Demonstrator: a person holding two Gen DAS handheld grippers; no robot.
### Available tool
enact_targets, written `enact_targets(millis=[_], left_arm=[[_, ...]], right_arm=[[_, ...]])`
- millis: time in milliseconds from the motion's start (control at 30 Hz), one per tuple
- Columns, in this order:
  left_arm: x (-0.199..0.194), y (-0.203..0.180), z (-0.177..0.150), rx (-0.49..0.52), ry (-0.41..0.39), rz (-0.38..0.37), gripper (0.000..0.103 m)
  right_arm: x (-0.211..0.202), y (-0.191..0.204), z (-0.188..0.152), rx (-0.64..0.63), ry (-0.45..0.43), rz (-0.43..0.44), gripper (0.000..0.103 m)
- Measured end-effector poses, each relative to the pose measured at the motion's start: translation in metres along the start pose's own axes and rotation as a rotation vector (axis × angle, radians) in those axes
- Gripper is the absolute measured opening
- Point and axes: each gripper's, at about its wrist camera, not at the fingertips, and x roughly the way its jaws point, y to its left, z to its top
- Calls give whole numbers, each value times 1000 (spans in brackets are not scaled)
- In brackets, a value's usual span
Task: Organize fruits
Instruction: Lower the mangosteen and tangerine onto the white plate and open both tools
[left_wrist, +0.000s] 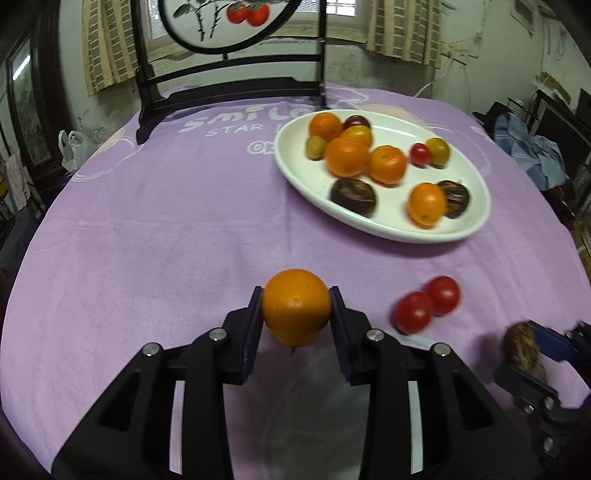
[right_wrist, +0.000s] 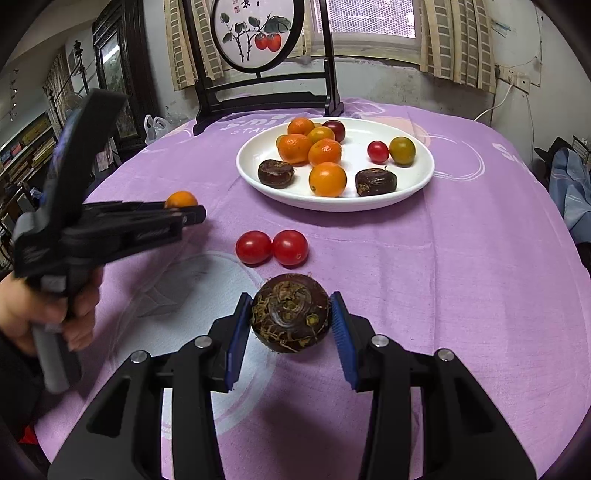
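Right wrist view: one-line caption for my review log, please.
Right gripper clamps a dark water chestnut above the purple tablecloth; two cherry tomatoes lie before the white fruit plate.

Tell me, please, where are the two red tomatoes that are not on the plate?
In the right wrist view the two red tomatoes lie touching on the purple cloth, between the white plate and the dark water chestnut in the right gripper.

An orange (left_wrist: 296, 306) and a dark brown rooty water chestnut (right_wrist: 290, 318) are gripped above the cloth; two red tomatoes (right_wrist: 272, 247) touch on it
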Motion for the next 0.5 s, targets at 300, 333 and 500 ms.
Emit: enact_targets(millis=[300, 333, 500], left_arm=[[-28, -24, -1, 47, -20, -65, 35], [-31, -25, 1, 51, -27, -70, 35], [-39, -30, 15, 57, -43, -101, 35]], right_arm=[[-12, -8, 10, 49, -72, -25, 43], [-14, -10, 13, 57, -78, -21, 43], [-23, -14, 44, 43, -129, -45, 43]])
